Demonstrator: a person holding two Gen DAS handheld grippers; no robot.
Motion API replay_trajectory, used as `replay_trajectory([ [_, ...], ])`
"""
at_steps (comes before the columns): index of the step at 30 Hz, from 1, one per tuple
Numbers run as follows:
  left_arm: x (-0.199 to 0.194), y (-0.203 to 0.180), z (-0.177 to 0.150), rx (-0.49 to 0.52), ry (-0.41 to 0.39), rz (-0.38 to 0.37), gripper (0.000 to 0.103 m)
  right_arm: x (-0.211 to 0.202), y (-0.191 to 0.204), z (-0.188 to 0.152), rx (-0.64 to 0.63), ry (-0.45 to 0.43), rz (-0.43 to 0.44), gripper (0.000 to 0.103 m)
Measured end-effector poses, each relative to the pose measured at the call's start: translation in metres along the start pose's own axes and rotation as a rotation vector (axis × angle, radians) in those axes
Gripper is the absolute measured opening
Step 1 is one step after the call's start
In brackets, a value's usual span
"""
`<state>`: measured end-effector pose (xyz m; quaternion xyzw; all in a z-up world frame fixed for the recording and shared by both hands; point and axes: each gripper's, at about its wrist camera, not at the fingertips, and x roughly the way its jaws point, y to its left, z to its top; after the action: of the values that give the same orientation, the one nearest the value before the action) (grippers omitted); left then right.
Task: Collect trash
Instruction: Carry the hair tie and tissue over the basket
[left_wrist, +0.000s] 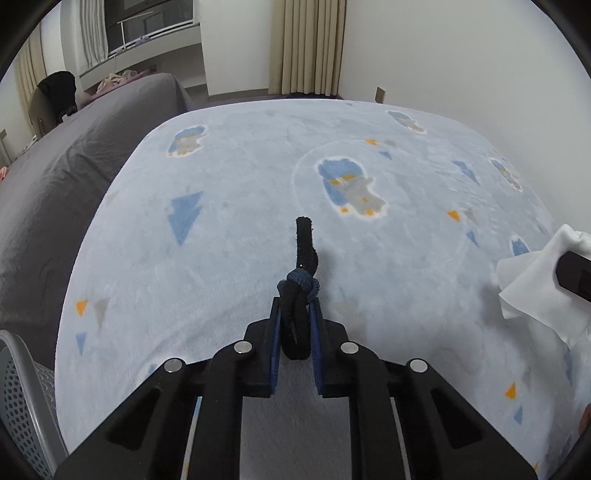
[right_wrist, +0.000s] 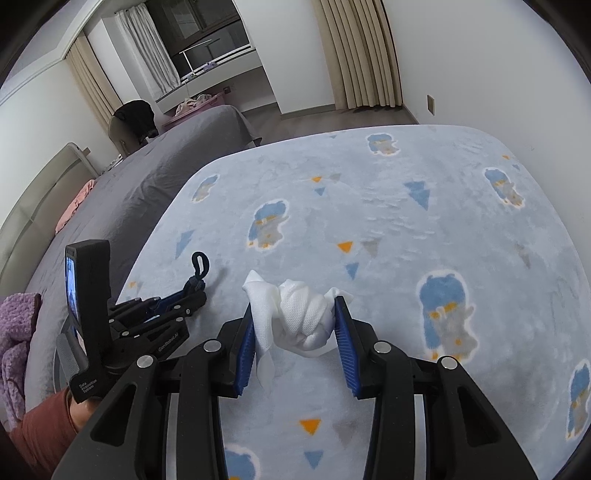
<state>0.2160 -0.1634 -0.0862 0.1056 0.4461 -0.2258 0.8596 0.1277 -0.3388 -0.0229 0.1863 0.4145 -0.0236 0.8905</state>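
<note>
In the left wrist view, the left gripper (left_wrist: 295, 314) is clenched on a black hair tie (left_wrist: 300, 280) with a dark blue knot; its 2 blue-padded fingers (left_wrist: 274, 350) press in on the lower loop, while the upper loop stands up past the fingertips, above the pale blue blanket (left_wrist: 240, 177) that covers the bed. The blanket is printed with blue figures and with orange, grey and blue triangles. At the right edge a white tissue (left_wrist: 532, 284) shows, with part of the other gripper's black body against it. A grey perforated basket (left_wrist: 22, 398) sits at the lower left corner, and a grey-covered bed (left_wrist: 74, 158) lies beside the blanket to the left. In the right wrist view, the right gripper (right_wrist: 295, 314) grasps the crumpled white tissue (right_wrist: 303, 321) between its 2 blue pads, a loose flap hanging down by the left pad, all of it over the blanket (right_wrist: 424, 221). To the left, the left gripper (right_wrist: 199, 290) holds the hair tie (right_wrist: 199, 271); whether the tie touches the blanket is hard to tell from here. A purple knitted cloth (right_wrist: 16, 343) lies at the far left.
</note>
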Motion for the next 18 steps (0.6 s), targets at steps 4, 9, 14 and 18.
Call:
replay_trajectory([
  [4,-0.011,0.000,-0.002,-0.003,-0.017,0.009,0.013,-0.002,0.002,0.000,-0.005,-0.004,0.002,0.038],
  [9,-0.037,0.001,-0.007,-0.009,-0.055,0.023,0.013,-0.006,0.003,-0.001,-0.007,-0.015,0.008,0.038],
  [14,-0.066,0.007,-0.015,-0.019,-0.098,0.057,0.013,-0.009,0.010,-0.002,-0.021,-0.022,0.011,0.038],
  [18,-0.088,0.017,-0.025,-0.032,-0.119,0.082,0.013,-0.018,0.017,-0.005,-0.026,-0.037,0.018,0.038],
])
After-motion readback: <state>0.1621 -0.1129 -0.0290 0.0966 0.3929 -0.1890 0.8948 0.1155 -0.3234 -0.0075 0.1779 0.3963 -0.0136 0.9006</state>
